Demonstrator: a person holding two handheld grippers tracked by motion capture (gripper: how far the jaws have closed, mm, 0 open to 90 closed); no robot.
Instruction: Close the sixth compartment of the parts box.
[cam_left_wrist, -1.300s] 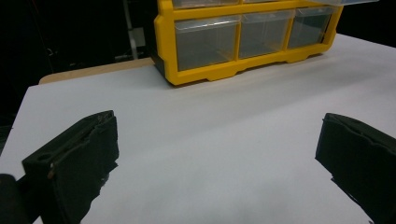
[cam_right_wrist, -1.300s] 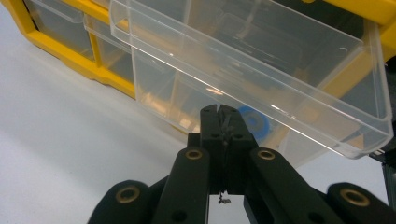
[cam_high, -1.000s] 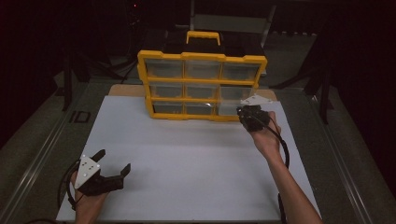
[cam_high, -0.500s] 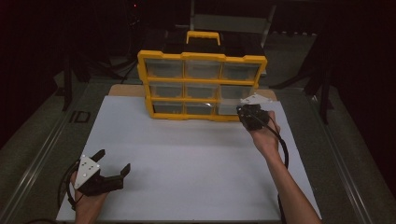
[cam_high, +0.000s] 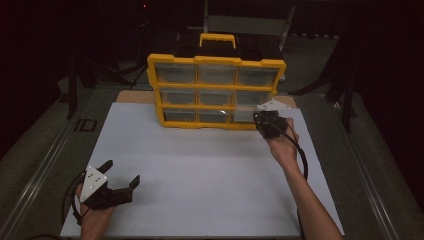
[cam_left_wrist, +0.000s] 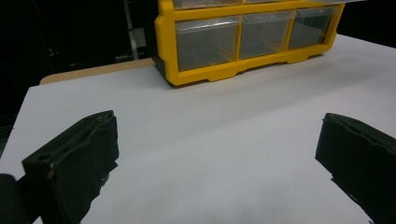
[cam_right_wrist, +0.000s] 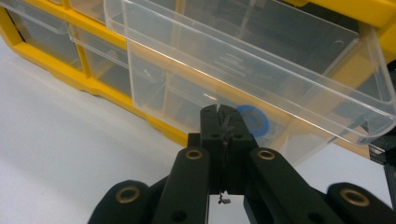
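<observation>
The right tongs (cam_right_wrist: 223, 114) are fully closed, their two black jaws pressed flat together. Their tip sits against the front wall of a clear plastic drawer (cam_right_wrist: 261, 70) that is pulled partway out of a yellow plastic organiser cabinet (cam_high: 216, 91). Whether the jaws pinch the drawer's lip or only touch it cannot be told. A small blue ring-shaped object (cam_right_wrist: 252, 120) shows through the clear plastic just behind the jaw tips.

The left tongs (cam_high: 120, 181) are wide open and hold nothing. They hover near the front left corner of the white desk (cam_high: 210, 170), well apart from the cabinet. In the left gripper view their two black jaws stand far apart over bare white surface.

The cabinet stands upright at the far edge of the desk, near its middle, with three rows of three clear drawers and a yellow carrying handle (cam_high: 217, 39) on top. Its long axis runs along that far edge, and its drawer fronts face the person. The open drawer is in the bottom row at the right end, and it points out toward the front edge of the desk.
</observation>
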